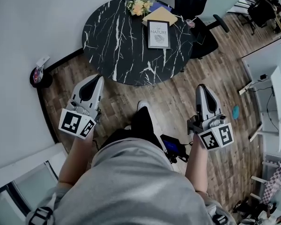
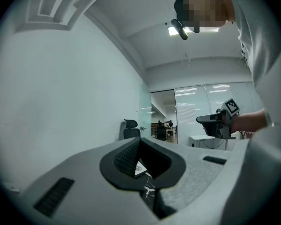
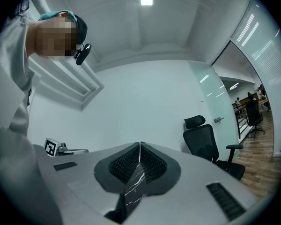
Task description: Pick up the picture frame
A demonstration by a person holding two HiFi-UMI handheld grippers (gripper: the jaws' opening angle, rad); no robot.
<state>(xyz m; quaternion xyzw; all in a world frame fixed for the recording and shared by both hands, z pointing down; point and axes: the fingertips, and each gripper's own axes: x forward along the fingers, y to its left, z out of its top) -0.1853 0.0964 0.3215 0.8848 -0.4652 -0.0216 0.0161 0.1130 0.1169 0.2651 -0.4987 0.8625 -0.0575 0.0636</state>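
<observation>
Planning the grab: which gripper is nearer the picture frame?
Right, narrowly. The right gripper is short of the picture frame, rightward; the left gripper is farther, leftward.

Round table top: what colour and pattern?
The round table top is black with white marble-like veining. It shows best in the head view.
</observation>
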